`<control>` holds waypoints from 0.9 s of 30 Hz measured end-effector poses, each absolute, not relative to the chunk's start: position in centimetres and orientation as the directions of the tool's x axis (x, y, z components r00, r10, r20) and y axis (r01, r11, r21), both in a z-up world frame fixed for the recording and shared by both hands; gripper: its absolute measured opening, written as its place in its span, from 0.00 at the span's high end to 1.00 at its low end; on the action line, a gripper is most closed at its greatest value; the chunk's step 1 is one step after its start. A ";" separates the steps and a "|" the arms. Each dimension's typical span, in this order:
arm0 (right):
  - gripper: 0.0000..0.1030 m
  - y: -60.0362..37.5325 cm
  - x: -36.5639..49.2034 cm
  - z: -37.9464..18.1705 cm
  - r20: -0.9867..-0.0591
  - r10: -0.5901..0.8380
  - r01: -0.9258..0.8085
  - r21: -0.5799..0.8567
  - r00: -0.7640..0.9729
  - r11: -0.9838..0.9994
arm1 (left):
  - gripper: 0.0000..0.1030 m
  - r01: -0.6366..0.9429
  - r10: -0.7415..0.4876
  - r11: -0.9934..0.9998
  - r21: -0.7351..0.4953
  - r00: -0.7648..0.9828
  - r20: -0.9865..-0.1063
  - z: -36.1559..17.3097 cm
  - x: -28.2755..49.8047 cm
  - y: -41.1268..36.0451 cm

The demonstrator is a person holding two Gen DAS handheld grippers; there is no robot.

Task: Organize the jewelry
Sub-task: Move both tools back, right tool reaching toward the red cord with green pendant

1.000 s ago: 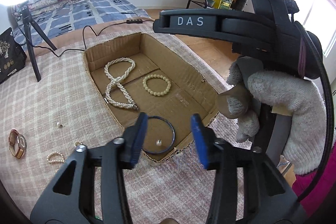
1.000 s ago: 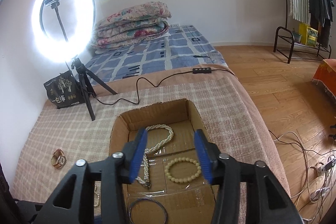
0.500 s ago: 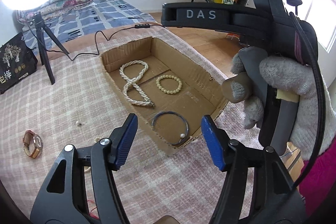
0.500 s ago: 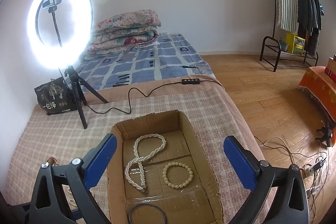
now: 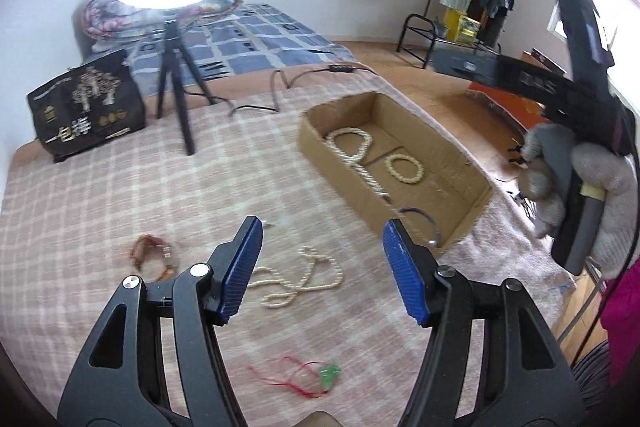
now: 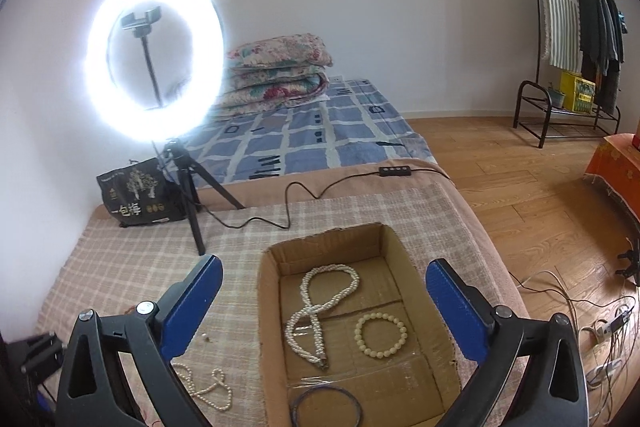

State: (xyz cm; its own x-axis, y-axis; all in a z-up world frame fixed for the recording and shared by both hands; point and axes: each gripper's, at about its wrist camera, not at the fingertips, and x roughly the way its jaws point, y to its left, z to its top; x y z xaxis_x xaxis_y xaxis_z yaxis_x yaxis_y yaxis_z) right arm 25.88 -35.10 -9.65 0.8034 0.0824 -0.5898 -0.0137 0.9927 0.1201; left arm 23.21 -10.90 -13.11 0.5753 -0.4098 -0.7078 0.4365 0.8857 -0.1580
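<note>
My left gripper (image 5: 324,271) stands open above the checked blanket, nothing between its blue pads. Just beyond it lies a loose pearl necklace (image 5: 300,279), with a watch (image 5: 150,255) to its left and a red cord with a green pendant (image 5: 304,379) nearer me. The cardboard box (image 5: 320,151) at the right holds a twisted pearl necklace (image 5: 352,151), a bead bracelet (image 5: 404,169) and a dark bangle (image 5: 420,223). My right gripper (image 6: 324,311) hangs wide open and empty over the box (image 6: 268,307), above the twisted necklace (image 6: 320,307), bracelet (image 6: 380,335) and bangle (image 6: 326,407).
A ring light on a tripod (image 5: 176,67) and a black bag (image 5: 84,107) stand at the blanket's far side, with a cable (image 6: 280,203) trailing across. A gloved hand (image 5: 600,179) holds the right gripper beyond the box. Wooden floor with cords (image 6: 580,327) lies to the right.
My left gripper swung left, from over the box's near end to over the loose pearl necklace, and its jaws widened. The right gripper's jaws spread wide and it drew back slightly.
</note>
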 end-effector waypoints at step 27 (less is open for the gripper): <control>0.21 -19.4 13.0 -20.4 -0.823 0.320 -0.440 0.096 0.469 0.893 | 0.37 0.126 -0.245 0.969 -0.211 0.558 -0.793 -18.4 28.7 4.5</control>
